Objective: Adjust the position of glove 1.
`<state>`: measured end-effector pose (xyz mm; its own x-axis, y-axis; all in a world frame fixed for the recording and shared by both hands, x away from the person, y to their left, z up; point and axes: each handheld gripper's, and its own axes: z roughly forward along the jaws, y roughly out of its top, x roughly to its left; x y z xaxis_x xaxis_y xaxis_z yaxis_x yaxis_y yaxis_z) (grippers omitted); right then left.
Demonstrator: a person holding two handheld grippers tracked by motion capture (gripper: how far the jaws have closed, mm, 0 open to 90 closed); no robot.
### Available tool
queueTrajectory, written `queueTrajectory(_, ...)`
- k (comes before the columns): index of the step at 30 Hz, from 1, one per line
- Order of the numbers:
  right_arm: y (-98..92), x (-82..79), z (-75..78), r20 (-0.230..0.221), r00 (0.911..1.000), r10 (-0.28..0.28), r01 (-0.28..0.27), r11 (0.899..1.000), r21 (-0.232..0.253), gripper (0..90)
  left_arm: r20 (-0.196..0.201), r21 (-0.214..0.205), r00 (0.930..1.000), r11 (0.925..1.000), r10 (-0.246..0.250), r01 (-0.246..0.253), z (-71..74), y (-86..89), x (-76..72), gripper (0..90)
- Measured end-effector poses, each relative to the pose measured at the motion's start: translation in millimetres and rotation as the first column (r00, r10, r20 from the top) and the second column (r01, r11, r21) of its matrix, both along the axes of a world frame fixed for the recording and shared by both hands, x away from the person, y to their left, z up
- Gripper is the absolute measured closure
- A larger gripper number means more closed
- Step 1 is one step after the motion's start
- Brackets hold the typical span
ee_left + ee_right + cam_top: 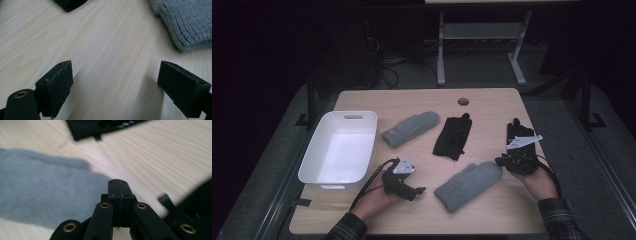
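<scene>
Spread jaws of the left gripper (116, 87) frame bare wood beside the grey mitten (185, 22); right gripper (117, 186) jaws pressed together.

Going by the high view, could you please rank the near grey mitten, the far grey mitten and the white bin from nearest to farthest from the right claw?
From the right claw:
1. Near grey mitten, just beside it.
2. Far grey mitten, past the table's middle.
3. White bin, at the left edge.

Two grey mittens lie right of the white bin (340, 148): one (410, 129) beside it, one (468, 185) farther off. Two black gloves lie beyond them: one (453, 136) between the mittens, one (515, 129) farthest from the bin.
</scene>
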<state>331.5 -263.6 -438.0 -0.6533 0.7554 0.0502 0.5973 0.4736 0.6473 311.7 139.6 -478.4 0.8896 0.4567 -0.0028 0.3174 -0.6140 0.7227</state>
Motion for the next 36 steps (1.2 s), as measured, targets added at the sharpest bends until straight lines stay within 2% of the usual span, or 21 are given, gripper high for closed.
queueTrajectory(2,-2.1,1.1,-2.8,-0.003,1.0000,-0.004,0.004,1.000,-0.004,90.0,0.001,0.000,1.0000,1.0000,0.000,0.000,0.0,0.0,0.1,12.0)
queueTrajectory(5,-2.4,3.0,-9.7,-0.035,0.9994,-0.007,0.007,1.000,-0.014,90.0,0.000,-0.001,1.0000,1.0000,0.000,0.000,0.0,0.0,0.0,12.0)
queueTrajectory(9,7.8,0.6,-11.1,-0.049,0.9984,0.029,-0.029,0.999,-0.012,90.0,0.001,-0.001,1.0000,1.0000,0.000,0.000,0.0,0.0,0.0,12.0)
queueTrajectory(16,21.9,-6.8,-11.7,-0.052,0.9958,0.076,-0.077,0.997,-0.015,90.0,0.001,0.000,1.0000,1.0000,-0.001,0.001,0.0,0.0,0.0,12.0)
queueTrajectory(19,20.5,-10.5,-9.3,-0.031,0.9973,0.067,-0.067,0.998,-0.017,87.6,0.001,0.000,1.0000,1.0000,0.000,0.000,0.0,0.0,0.1,12.0)
queueTrajectory(22,7.8,-15.6,-6.1,-0.001,0.9998,0.019,-0.019,1.000,0.005,80.5,0.001,0.001,1.0000,1.0000,-0.001,0.001,0.1,0.1,0.1,12.0)
queueTrajectory(23,-3.1,-21.2,-8.4,0.020,0.9997,-0.015,0.015,1.000,0.024,71.2,0.001,0.001,1.0000,1.0000,-0.001,0.001,0.1,0.0,0.1,12.0)
queueTrajectory(24,-3.1,-21.2,-8.4,0.020,0.9997,-0.015,0.015,1.000,0.024,71.2,0.002,0.001,1.0000,1.0000,-0.001,0.001,0.1,0.1,0.1,12.0)
queueTrajectory(25,-8.0,-24.8,-10.2,0.011,0.9995,-0.031,0.030,0.999,0.035,67.1,0.002,0.003,1.0000,1.0000,-0.001,0.001,0.2,0.1,0.1,12.0)
queueTrajectory(26,-12.7,-27.9,-12.6,0.013,0.9993,-0.034,0.033,0.999,0.041,60.0,0.000,-0.002,1.0000,1.0000,0.001,-0.001,0.0,-0.1,-0.2,12.0)
queueTrajectory(27,-19.6,-35.3,-17.1,0.022,0.9985,-0.051,0.050,0.998,0.044,48.8,-0.002,0.005,1.0000,1.0000,-0.001,0.001,0.3,0.3,-0.2,12.0)
queueTrajectory(28,-19.6,-35.3,-17.1,0.022,0.9985,-0.051,0.050,0.998,0.044,48.8,-0.004,0.005,1.0000,1.0000,0.000,0.000,0.2,0.3,-0.2,12.0)
queueTrajectory(29,-24.5,-40.9,-21.2,0.016,0.9980,-0.061,0.060,0.998,0.034,41.9,-0.003,0.006,1.0000,1.0000,-0.001,0.001,0.3,0.3,-0.1,12.0)
queueTrajectory(31,-26.4,-44.1,-22.5,0.021,0.9977,-0.065,0.064,0.997,0.031,40.6,-0.003,0.007,1.0000,1.0000,-0.001,0.001,0.3,0.3,-0.2,12.1)
queueTrajectory(34,-31.9,-52.3,-26.7,0.042,0.9960,-0.079,0.078,0.996,0.035,31.3,-0.004,0.008,1.0000,1.0000,0.000,0.000,0.4,0.2,-0.2,12.0)
queueTrajectory(36,-33.9,-55.1,-31.0,0.037,0.9958,-0.084,0.082,0.996,0.038,26.0,-0.004,0.008,1.0000,1.0000,0.000,0.000,0.4,0.2,-0.1,12.0)
